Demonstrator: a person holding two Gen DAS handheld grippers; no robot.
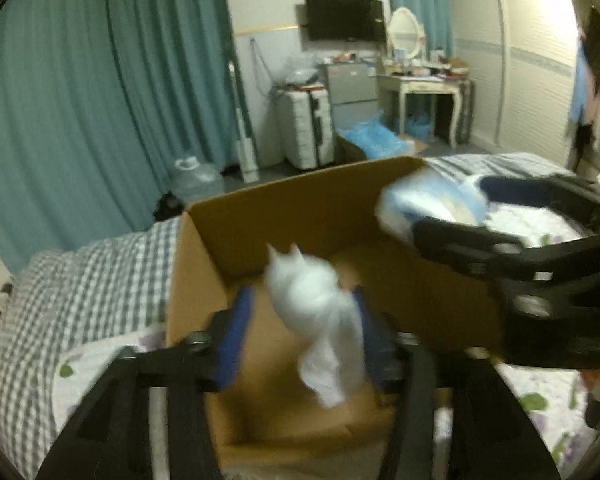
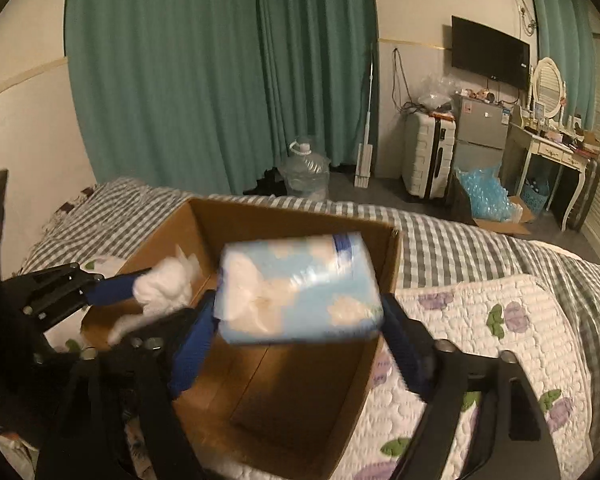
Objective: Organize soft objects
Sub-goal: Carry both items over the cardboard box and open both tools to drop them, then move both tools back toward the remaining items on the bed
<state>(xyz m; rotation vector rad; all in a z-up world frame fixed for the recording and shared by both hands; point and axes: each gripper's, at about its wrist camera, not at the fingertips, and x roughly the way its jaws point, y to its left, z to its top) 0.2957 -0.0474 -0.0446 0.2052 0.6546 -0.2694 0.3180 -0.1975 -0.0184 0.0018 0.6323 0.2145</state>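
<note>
An open cardboard box sits on the bed. My left gripper is over the box; a white fluffy wad hangs between its blue fingers, touching only the right one. The wad looks blurred. From the right wrist view, the left gripper shows at the box's left wall with the wad. My right gripper is shut on a blue-and-white tissue pack above the box. In the left wrist view it holds the pack at the box's right rim.
The bed has a grey checked blanket and a white floral quilt. Teal curtains, a water jug, a suitcase, a small fridge and a dressing table stand beyond the bed.
</note>
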